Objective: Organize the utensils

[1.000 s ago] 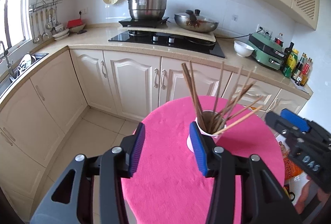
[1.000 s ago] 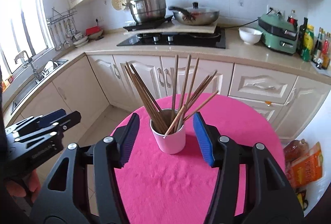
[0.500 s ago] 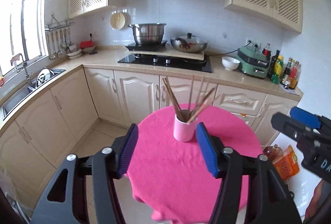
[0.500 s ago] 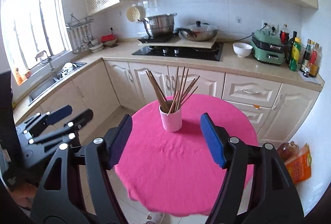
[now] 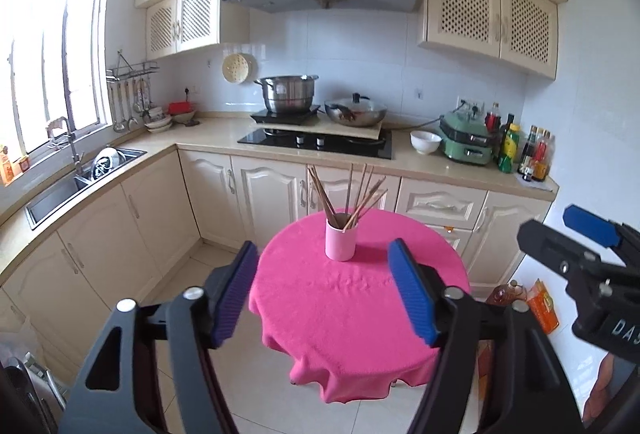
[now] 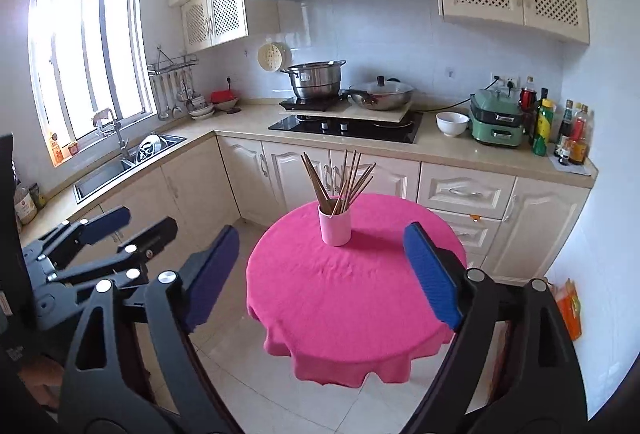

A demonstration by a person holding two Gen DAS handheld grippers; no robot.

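Both tongs (image 5: 322,290) (image 6: 320,274), spread apart, have retreated from upright chopsticks (image 5: 348,193) in cup (image 5: 340,240)

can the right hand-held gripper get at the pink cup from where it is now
Probably yes, though not without moving in. The right hand-held gripper is open and empty, held back from the table. The pink cup stands alone on the pink tablecloth, and nothing lies between them; the chopsticks fan out above the rim.

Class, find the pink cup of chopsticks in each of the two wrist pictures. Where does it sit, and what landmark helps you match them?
Left wrist: pink cup just above centre, on the far side of the pink tablecloth.
Right wrist: pink cup just above centre, same spot.
Shared landmark: steel pot on the stove behind.
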